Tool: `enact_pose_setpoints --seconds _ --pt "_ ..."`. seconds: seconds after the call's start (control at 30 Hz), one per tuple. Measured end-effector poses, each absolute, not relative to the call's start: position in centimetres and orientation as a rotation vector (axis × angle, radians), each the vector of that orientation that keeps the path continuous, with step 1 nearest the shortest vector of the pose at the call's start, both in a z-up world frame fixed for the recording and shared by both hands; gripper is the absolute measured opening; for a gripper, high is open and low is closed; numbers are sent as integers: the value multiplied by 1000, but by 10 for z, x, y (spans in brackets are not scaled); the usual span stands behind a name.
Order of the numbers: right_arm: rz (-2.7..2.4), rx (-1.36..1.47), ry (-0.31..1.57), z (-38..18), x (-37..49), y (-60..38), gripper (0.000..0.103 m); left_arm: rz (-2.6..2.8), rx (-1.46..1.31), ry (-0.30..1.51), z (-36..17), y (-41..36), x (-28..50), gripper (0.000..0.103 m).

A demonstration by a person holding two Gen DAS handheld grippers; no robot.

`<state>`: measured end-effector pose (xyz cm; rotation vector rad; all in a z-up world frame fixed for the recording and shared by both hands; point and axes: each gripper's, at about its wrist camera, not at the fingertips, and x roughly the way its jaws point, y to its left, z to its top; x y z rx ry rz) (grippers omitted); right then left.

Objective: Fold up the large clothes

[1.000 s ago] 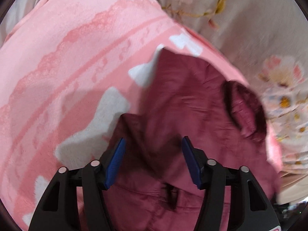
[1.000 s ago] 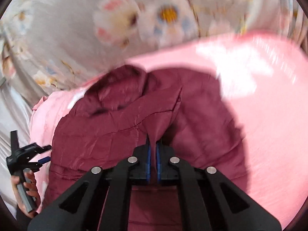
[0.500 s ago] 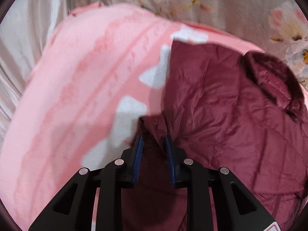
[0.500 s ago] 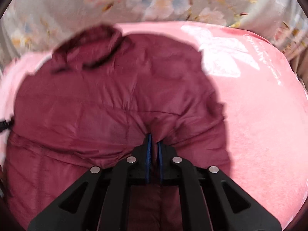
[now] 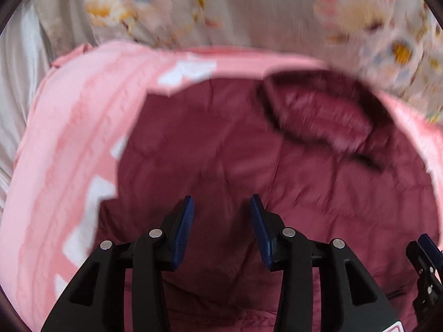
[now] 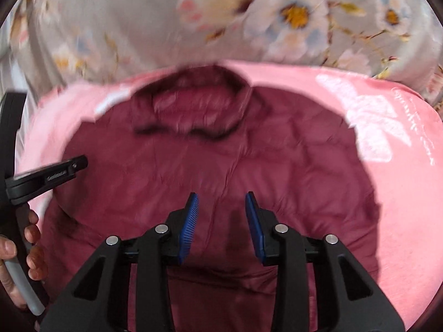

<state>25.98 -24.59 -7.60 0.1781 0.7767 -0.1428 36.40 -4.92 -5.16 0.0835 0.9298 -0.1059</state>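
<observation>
Both the left tongs [image 5: 221, 229] and right tongs [image 6: 221, 224] were opening with nothing gripped above the maroon jacket [image 6: 221, 166], spread on the pink blanket [image 6: 401, 193], collar [image 6: 191, 110] at twelve o'clock, further folds seemingly still to come.

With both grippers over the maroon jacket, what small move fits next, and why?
Probably lower both toward the hem nearest the cameras to fold it up toward the collar. The left gripper and right gripper are opening with nothing between the pads, and the jacket lies flat on the pink blanket.
</observation>
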Motion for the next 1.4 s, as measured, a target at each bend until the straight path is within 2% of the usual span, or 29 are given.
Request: enact_pose_setpoints --seconds 0.23,0.63,0.67,0.77,0.9,1.1,1.17,1.2,1.23,1.27,1.4 --pt "-141 147 784 -108 253 -234 34 -93 158 846 -75 -51 350 43" --pt "-105 177 812 -99 253 -239 37 -102 201 856 -72 -55 347 47" --pt "-82 202 816 -93 252 -244 42 -129 190 880 -68 -52 349 48" --pt "6 393 767 -64 258 -274 48 -227 46 926 -39 -36 363 52" --pt "58 635 720 -48 293 -313 50 -326 -144 956 -6 -41 406 64" --pt "43 907 716 -71 347 -349 50 -377 -326 1114 -31 -68 467 65" --pt "46 908 737 -79 362 -349 37 -368 -348 1142 -43 -75 475 61" --pt "50 898 747 -82 364 -348 31 -373 -325 1141 -46 -80 477 53" --pt "57 879 761 -82 367 -347 15 -377 -298 1138 -47 -84 477 29" --pt "67 837 772 -81 367 -344 9 -386 -262 1140 -48 -89 478 7" --pt "-6 546 763 -66 357 -323 7 -401 -124 1100 -48 -99 473 5"
